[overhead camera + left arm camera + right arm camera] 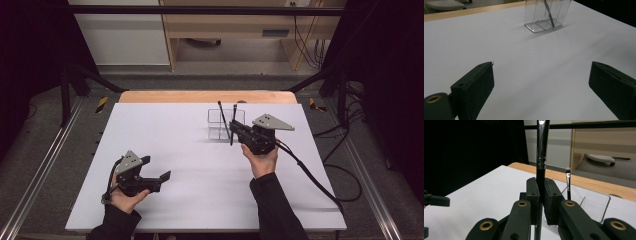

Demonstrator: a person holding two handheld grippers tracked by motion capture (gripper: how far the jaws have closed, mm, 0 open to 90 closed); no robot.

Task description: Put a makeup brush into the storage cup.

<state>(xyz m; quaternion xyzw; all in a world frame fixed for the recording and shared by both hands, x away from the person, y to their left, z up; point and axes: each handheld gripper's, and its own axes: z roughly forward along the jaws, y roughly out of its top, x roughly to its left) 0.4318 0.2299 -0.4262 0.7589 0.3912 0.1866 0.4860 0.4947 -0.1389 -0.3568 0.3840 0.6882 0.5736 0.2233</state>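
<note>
**Beside the clear holder, one brush gripped upright**

Over the white counter (190, 165), the right claw (234, 129) is clamped on the black handle of a makeup brush (541, 150), holding it close to upright just in front of a clear plastic holder (220, 125). In the right gripper view the handle runs straight up between the two pressed pads, its silver ferrule above them and the brush end cut off by the frame's top edge. A second brush (568, 182) stands inside the holder, leaning against its wall, with its small tip above the rim. The holder sits toward the counter's far edge, where a strip of bare wood shows beyond the white surface.

Well apart from the holder, on the person's near side, the left claw (162, 176) is spread wide with nothing between its pads; it rests low over the counter and points toward the holder, which the left gripper view shows straight ahead. A dark sleeve covers each forearm, and a cable trails from the right claw across the counter's edge.
</note>
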